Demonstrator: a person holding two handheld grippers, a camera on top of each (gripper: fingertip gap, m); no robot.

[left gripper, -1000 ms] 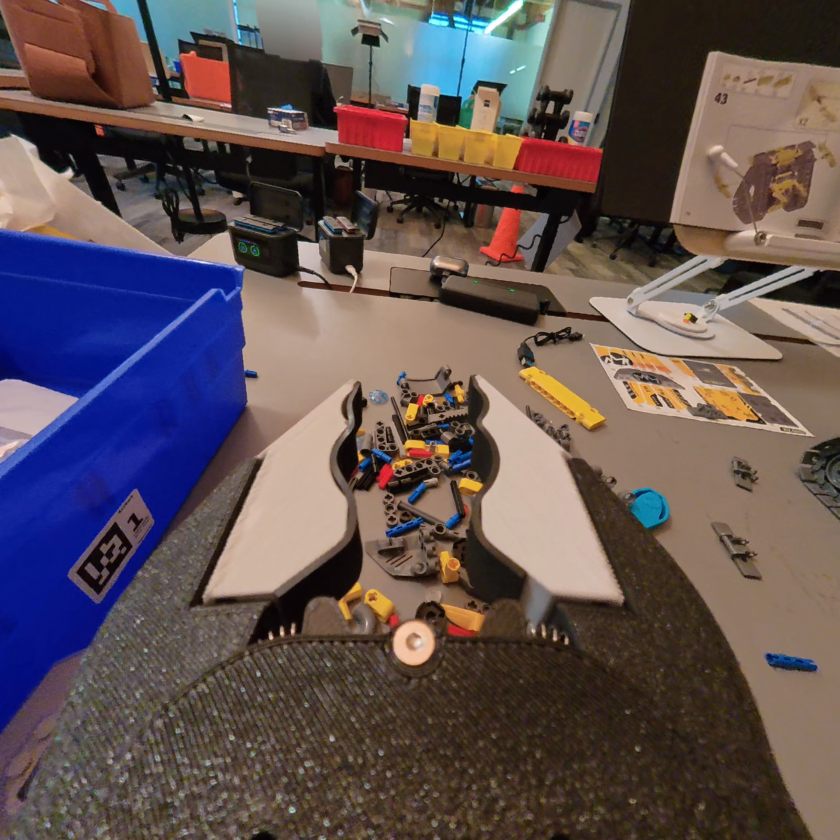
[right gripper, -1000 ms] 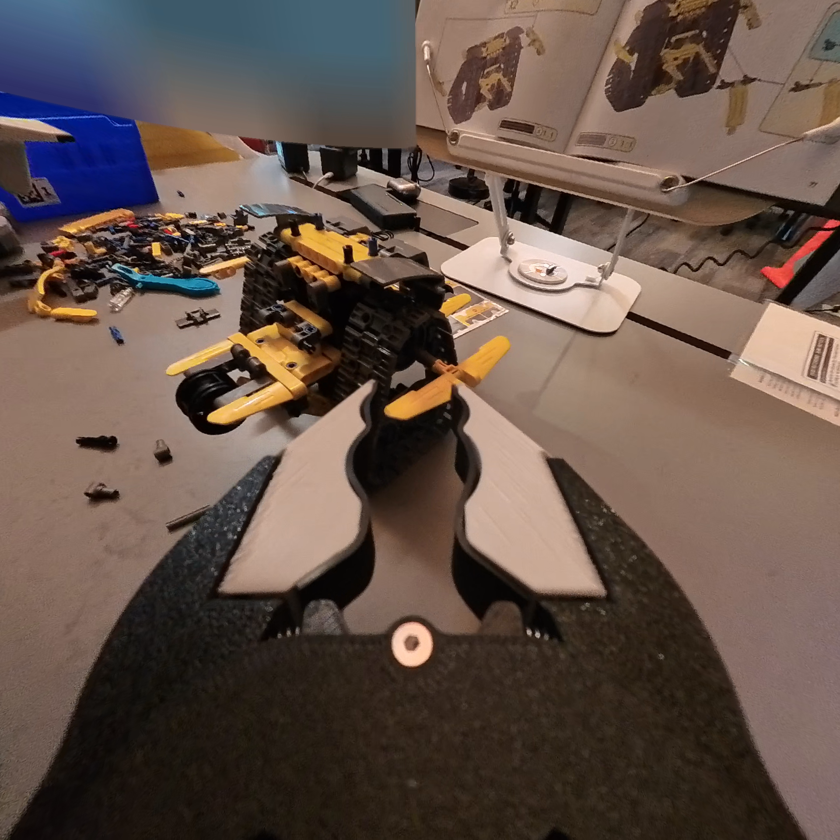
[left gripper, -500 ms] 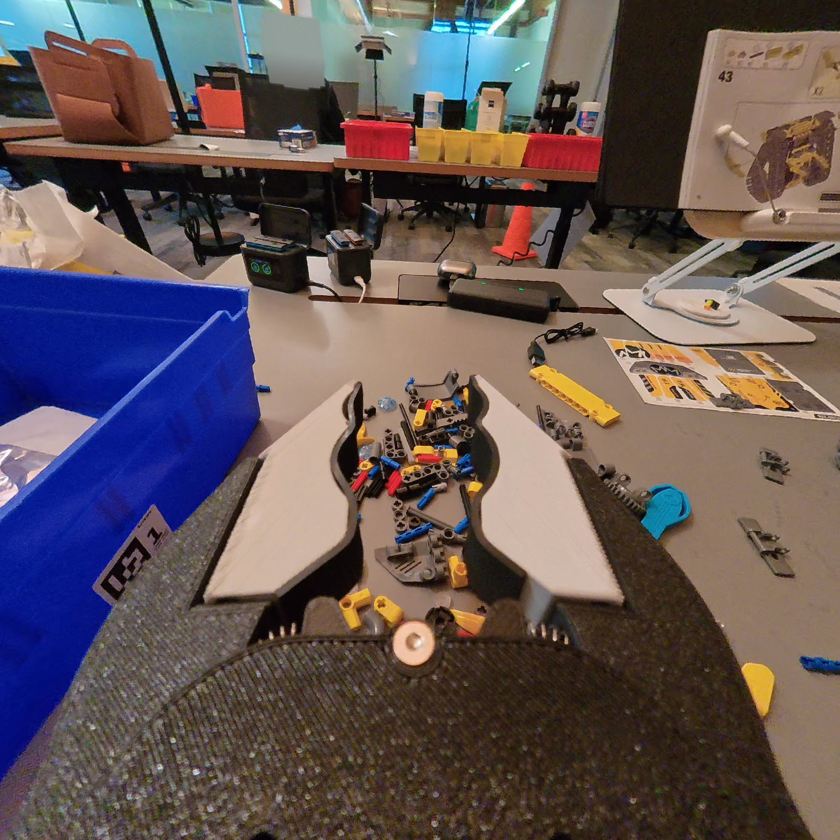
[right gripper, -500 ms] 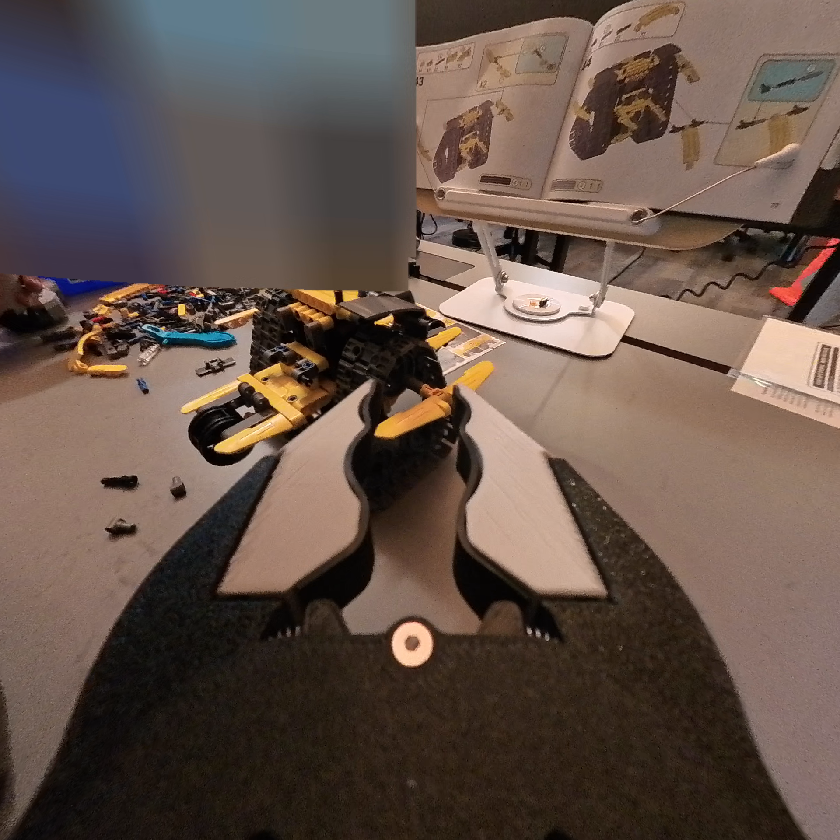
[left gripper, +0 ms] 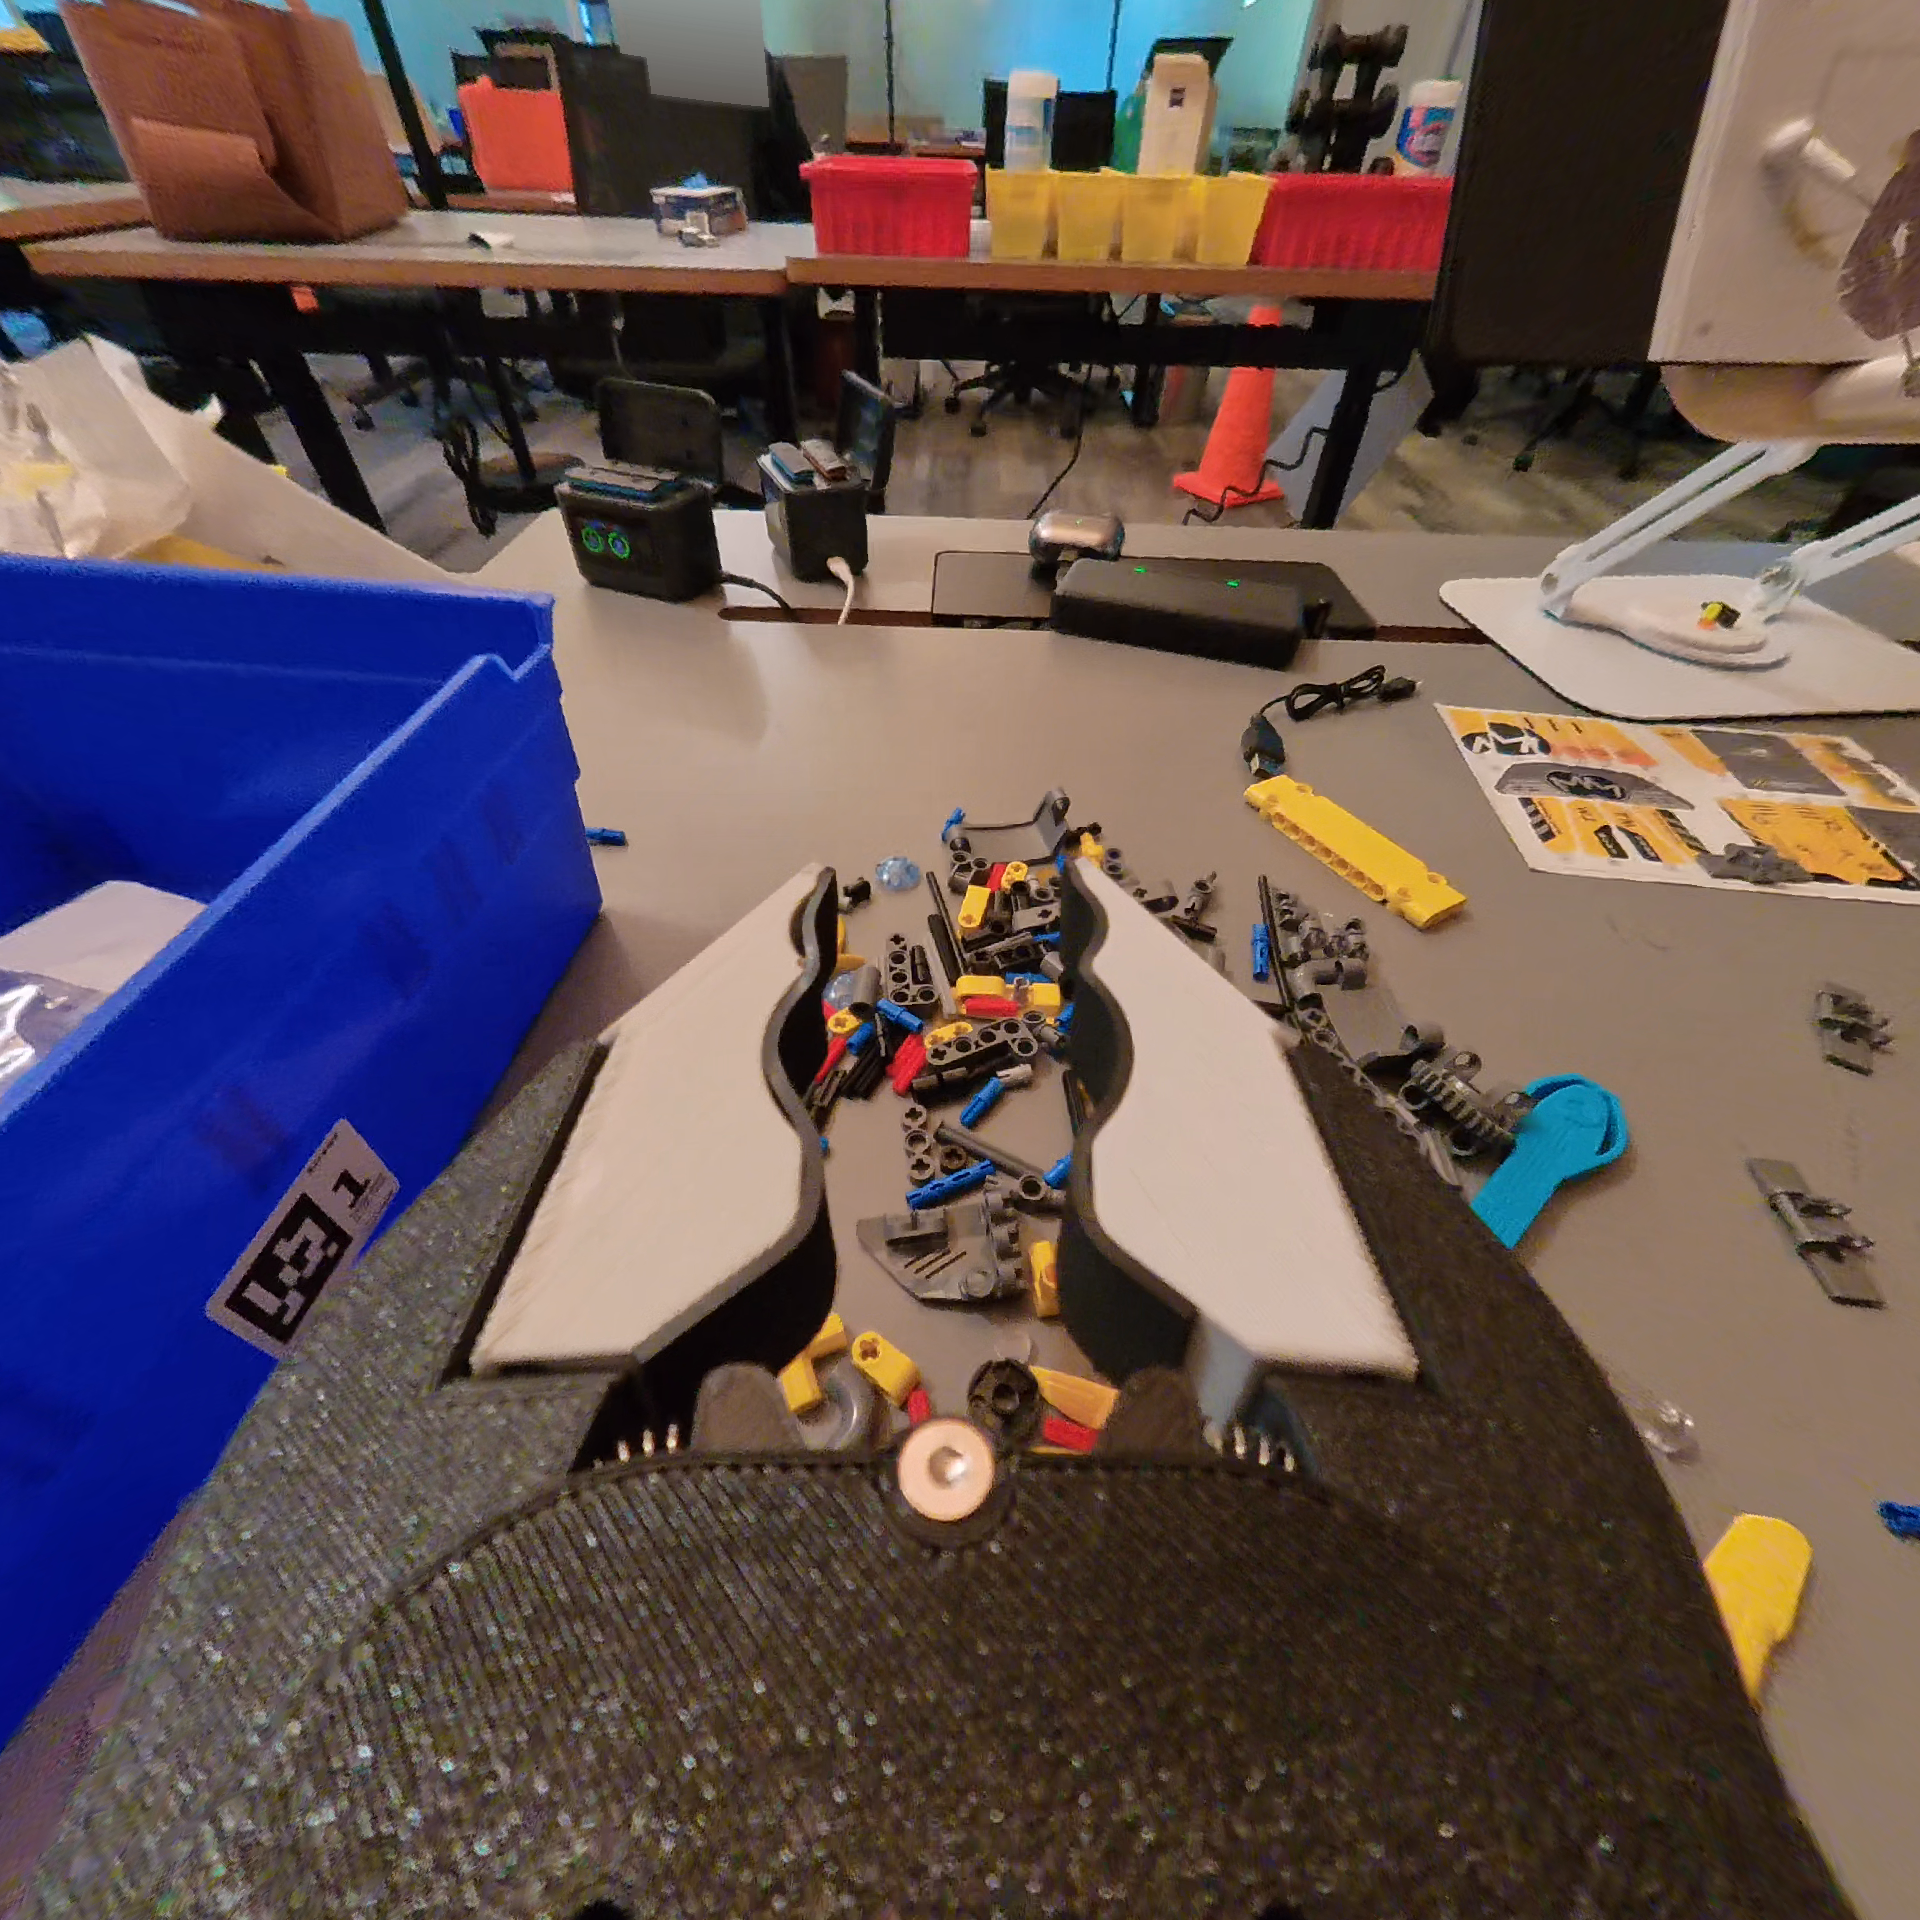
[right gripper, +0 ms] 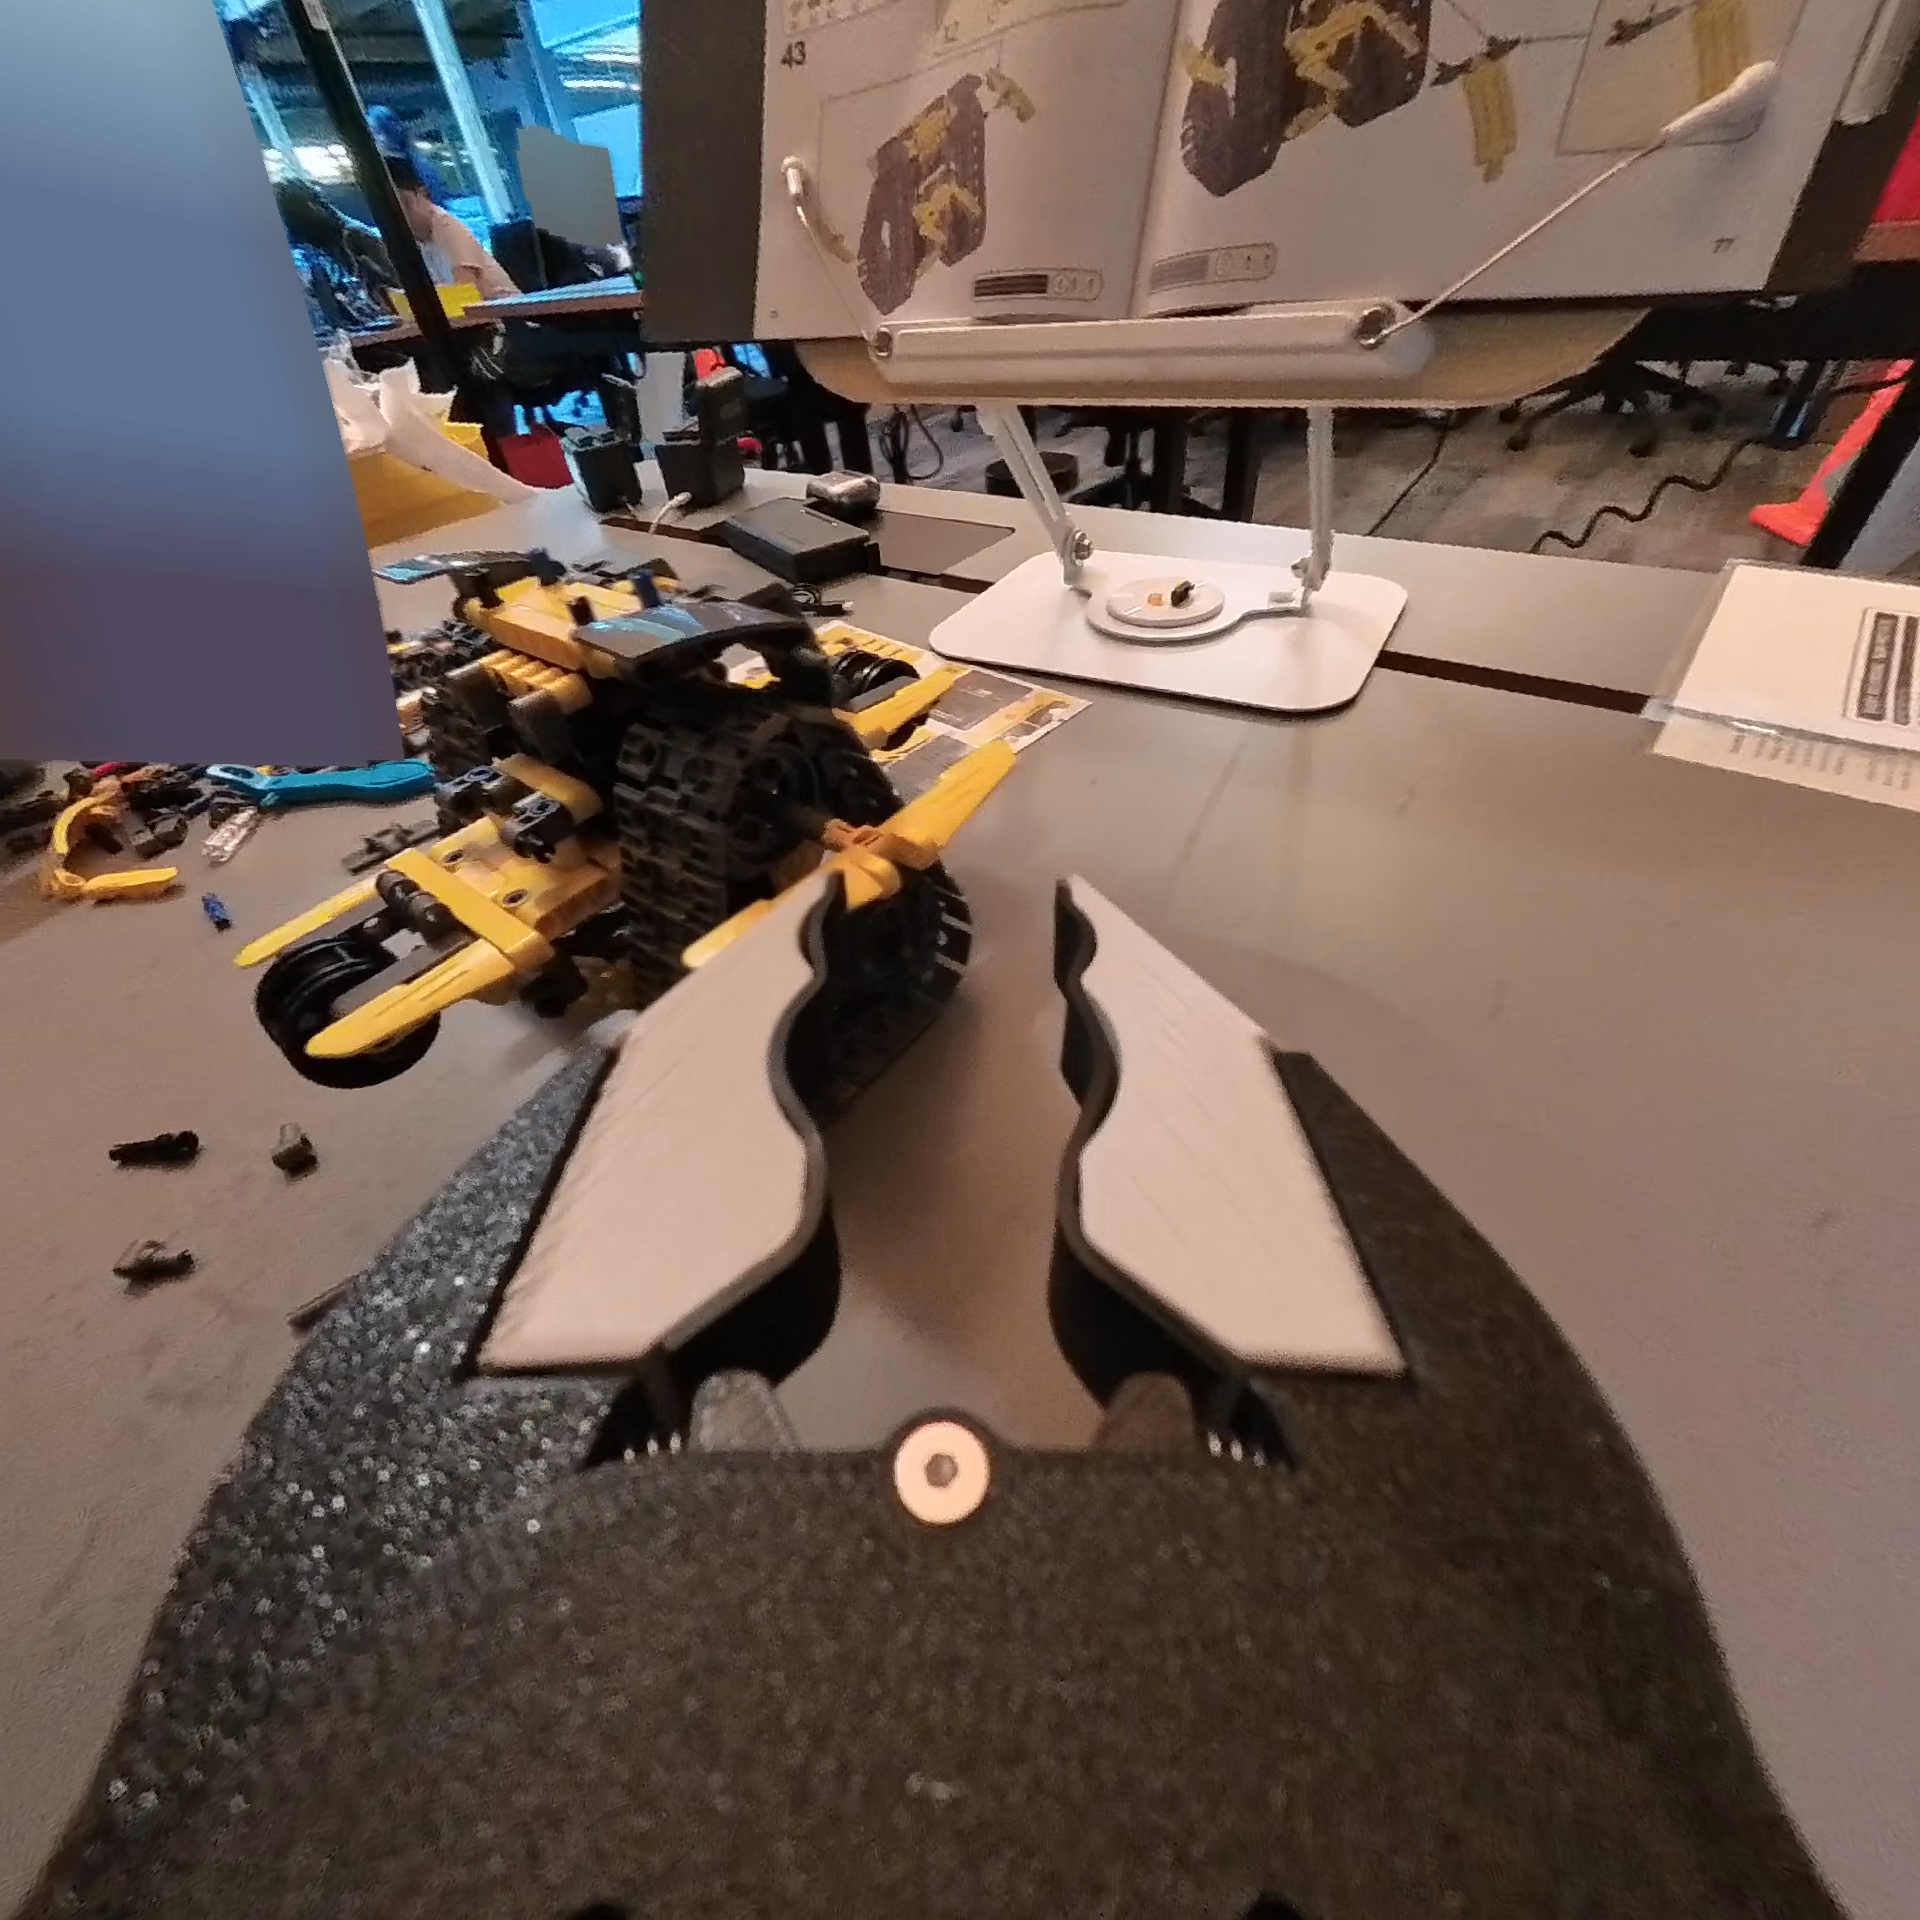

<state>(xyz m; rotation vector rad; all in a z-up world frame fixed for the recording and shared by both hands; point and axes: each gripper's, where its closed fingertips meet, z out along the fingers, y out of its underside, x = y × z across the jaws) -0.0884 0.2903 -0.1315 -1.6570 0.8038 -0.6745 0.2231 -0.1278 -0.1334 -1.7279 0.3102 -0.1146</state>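
A yellow-and-black tracked brick vehicle (right gripper: 665, 831) is being seen at centre left of the right wrist view, on the grey bench (right gripper: 1455, 987) — its long axis running from lower left towards upper right. The right tool (right gripper: 940, 899) is being held wide, empty, its left finger just before the track. The left tool (left gripper: 945, 883) is being held wide over loose brick pieces (left gripper: 956, 1039), gripping nothing — a blue bin (left gripper: 312, 935) at left.
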